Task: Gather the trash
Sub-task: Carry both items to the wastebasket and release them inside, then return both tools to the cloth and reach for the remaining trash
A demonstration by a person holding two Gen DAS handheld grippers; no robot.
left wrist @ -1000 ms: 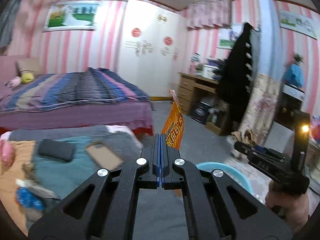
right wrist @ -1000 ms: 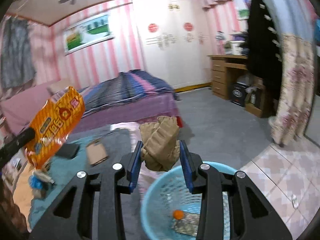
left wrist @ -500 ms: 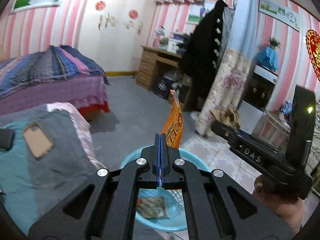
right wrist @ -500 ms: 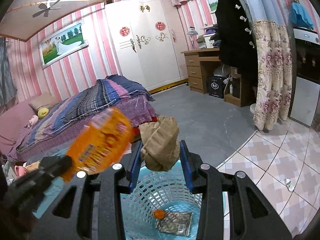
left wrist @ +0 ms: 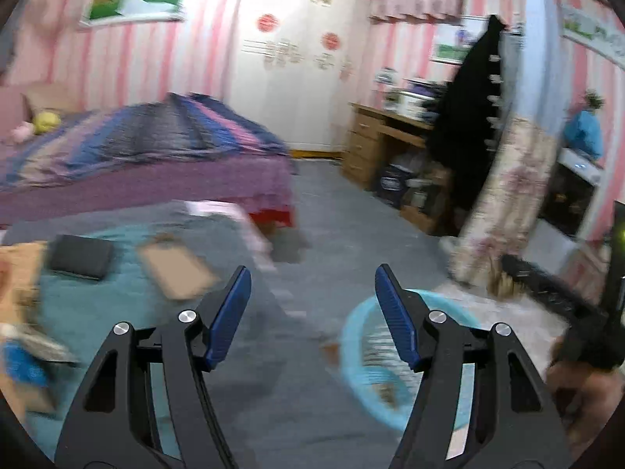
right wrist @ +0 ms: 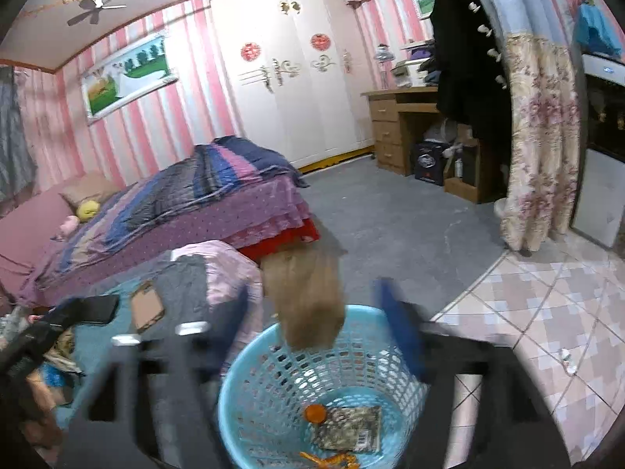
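A light blue plastic basket point(right wrist: 250, 398) stands on the floor below my right gripper point(right wrist: 316, 312). It also shows in the left wrist view point(left wrist: 351, 336). My right gripper is open, its fingers blurred. A crumpled brown paper point(right wrist: 308, 301) is loose between them, falling over the basket's rim. The basket holds an orange cap point(right wrist: 315, 414), a dark wrapper point(right wrist: 347, 428) and an orange snack bag point(right wrist: 332, 459). My left gripper point(left wrist: 310, 312) is open and empty, left of the basket.
A low bed with teal and grey blankets point(left wrist: 97, 305) lies at the left, carrying a black case point(left wrist: 80, 256), a brown card point(left wrist: 175, 269) and more litter point(left wrist: 23, 355). A larger bed point(right wrist: 175, 203), a desk point(right wrist: 406, 125) and a flowered curtain point(right wrist: 539, 156) stand beyond.
My left gripper opened, let go of the orange snack bag and swung left. My right gripper opened and the brown paper is dropping toward the basket.
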